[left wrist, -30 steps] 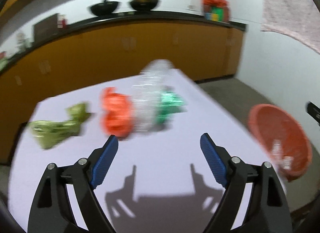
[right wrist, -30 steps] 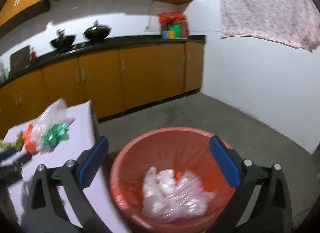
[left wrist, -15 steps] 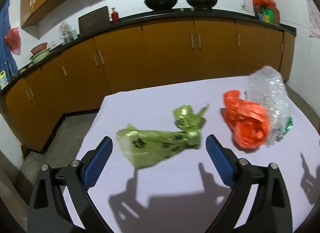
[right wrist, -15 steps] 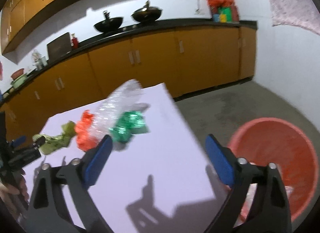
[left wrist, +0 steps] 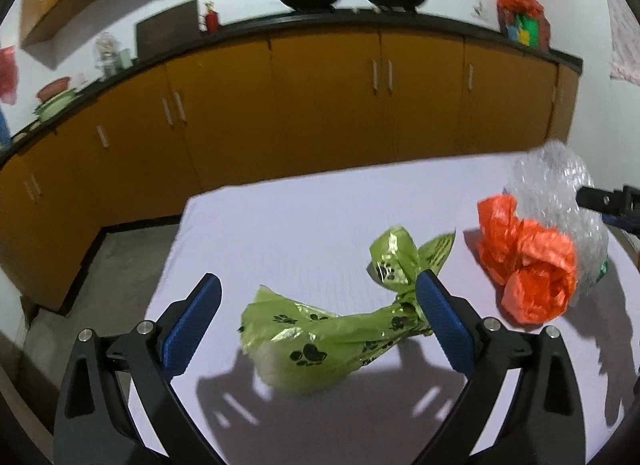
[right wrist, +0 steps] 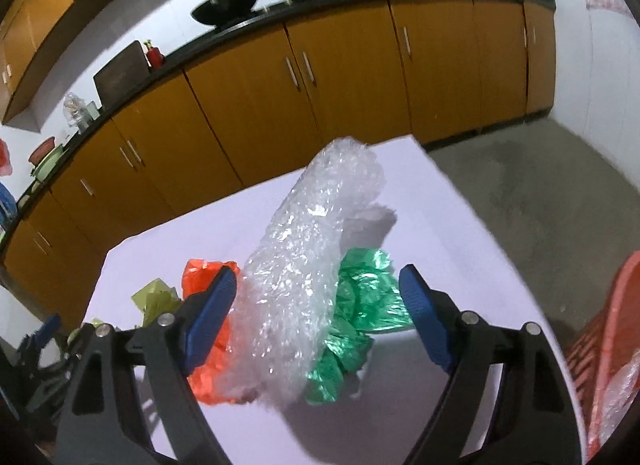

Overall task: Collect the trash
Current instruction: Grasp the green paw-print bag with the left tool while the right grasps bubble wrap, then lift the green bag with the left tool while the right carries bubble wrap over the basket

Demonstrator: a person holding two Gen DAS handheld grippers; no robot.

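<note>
black paw prints on the green bag (left wrist: pixel 320 341), any lettering unreadable

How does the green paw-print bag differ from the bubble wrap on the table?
The green paw-print bag is opaque, knotted and lies low; the bubble wrap is clear, unknotted and stands taller. The bag lies apart; the wrap leans on the orange bag. Both are crumpled plastic, not yet gripped.

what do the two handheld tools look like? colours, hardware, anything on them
Both match: the left tool and right tool each have two matte black, angular fingers with triangular cut-outs and round silver screw heads at the joints. The fingertips carry flat, ribbed blue pads. No cables, labels or markings show. No hand or sleeve is in view.
</note>
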